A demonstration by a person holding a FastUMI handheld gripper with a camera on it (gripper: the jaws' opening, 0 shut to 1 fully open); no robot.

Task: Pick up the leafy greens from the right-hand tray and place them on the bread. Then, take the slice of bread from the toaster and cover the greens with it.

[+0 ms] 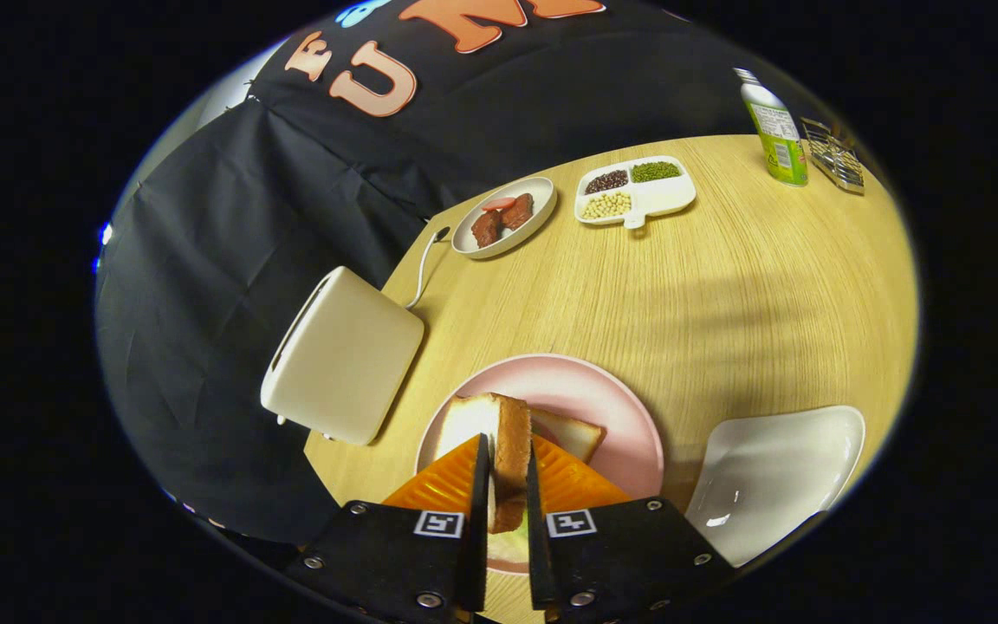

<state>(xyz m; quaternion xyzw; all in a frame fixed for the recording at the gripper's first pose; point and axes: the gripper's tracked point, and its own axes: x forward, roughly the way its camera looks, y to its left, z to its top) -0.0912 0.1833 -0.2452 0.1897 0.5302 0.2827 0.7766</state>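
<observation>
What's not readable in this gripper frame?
- Greens: a pale green sliver under the held bread slice; fingers and slice cover the rest.
- Lower bread on the pink plate: partly hidden behind the slice.
- Toaster slot: faces away.
- Gripper: shut on the slice.

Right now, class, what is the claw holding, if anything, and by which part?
The claw is shut on a slice of bread, gripping it on edge by its two flat faces, above the pink plate.
</observation>
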